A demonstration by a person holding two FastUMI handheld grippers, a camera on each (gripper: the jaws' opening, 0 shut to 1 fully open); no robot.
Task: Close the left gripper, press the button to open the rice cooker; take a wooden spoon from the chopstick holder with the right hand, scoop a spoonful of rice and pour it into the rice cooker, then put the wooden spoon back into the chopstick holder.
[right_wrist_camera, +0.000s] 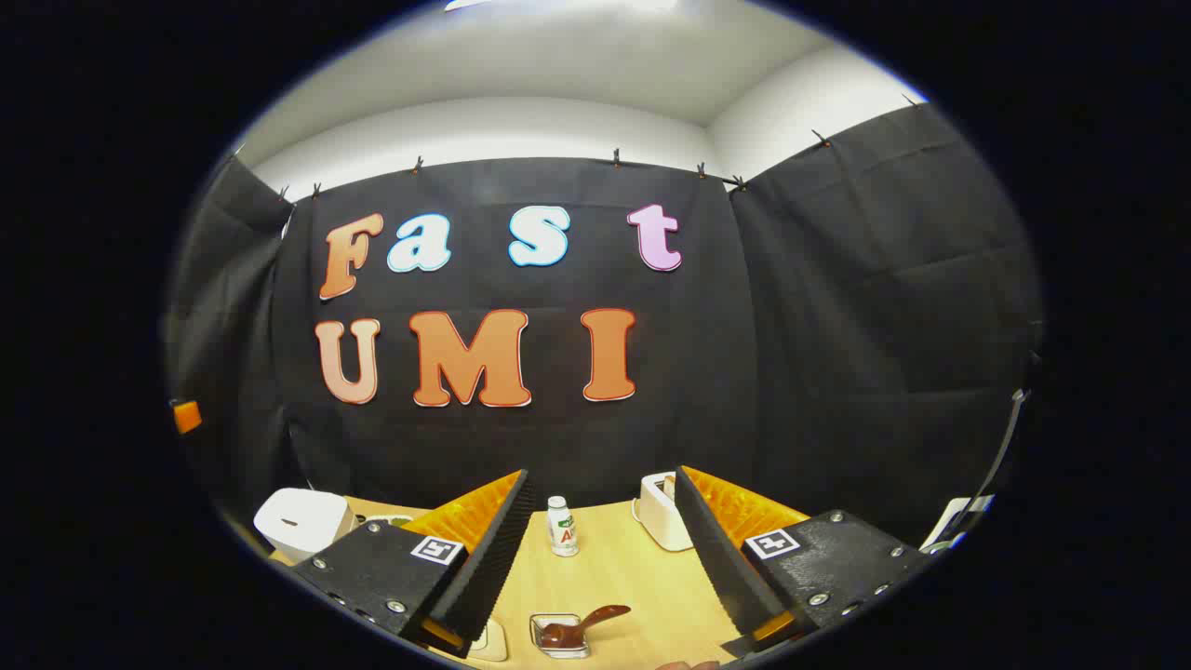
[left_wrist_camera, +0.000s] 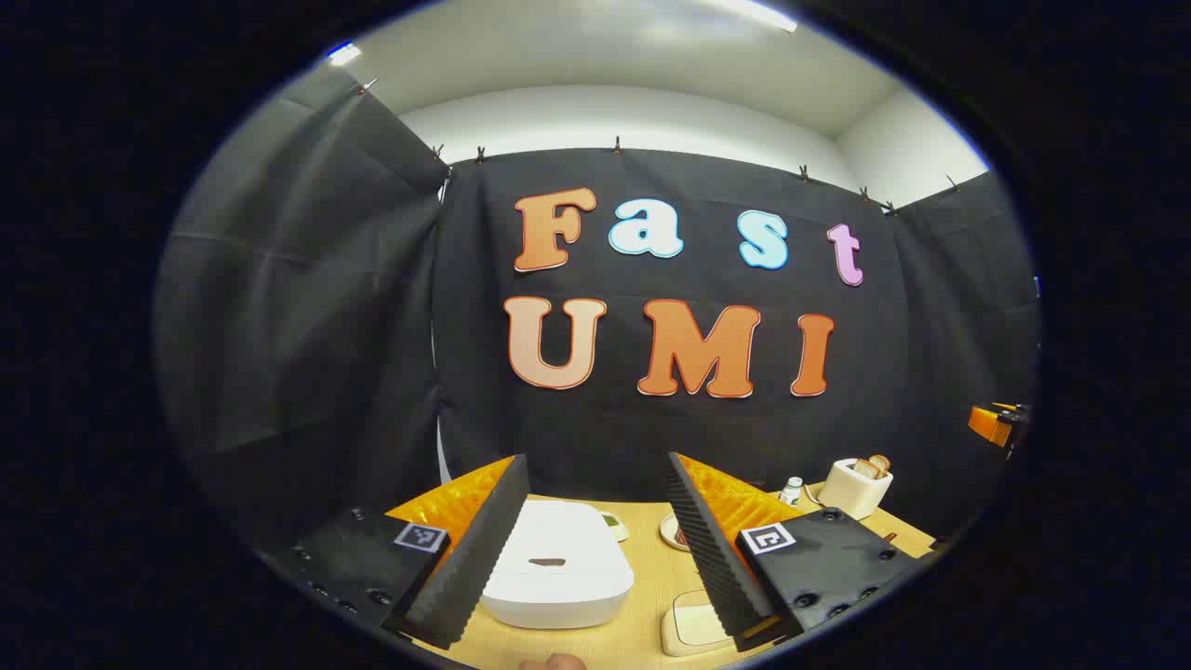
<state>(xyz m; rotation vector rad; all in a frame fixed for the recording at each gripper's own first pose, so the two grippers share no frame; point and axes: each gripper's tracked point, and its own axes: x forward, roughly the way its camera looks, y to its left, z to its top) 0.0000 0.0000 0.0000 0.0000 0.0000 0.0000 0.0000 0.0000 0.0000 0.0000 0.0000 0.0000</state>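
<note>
The white rice cooker (left_wrist_camera: 558,577) stands on the wooden table with its lid down, a brown button (left_wrist_camera: 547,562) on top. My left gripper (left_wrist_camera: 596,461) is open and hangs above and in front of the cooker, which sits between its fingers. In the right gripper view the cooker (right_wrist_camera: 302,521) is at the far left. A brown wooden spoon (right_wrist_camera: 586,622) rests in a small clear holder (right_wrist_camera: 556,642) near the table's front edge. My right gripper (right_wrist_camera: 601,473) is open above it, holding nothing.
A white toaster (left_wrist_camera: 856,486) with bread in it and a small white bottle (right_wrist_camera: 560,526) stand at the back of the table (right_wrist_camera: 633,568). A small plate (left_wrist_camera: 672,532) and a cream square item (left_wrist_camera: 693,622) lie right of the cooker.
</note>
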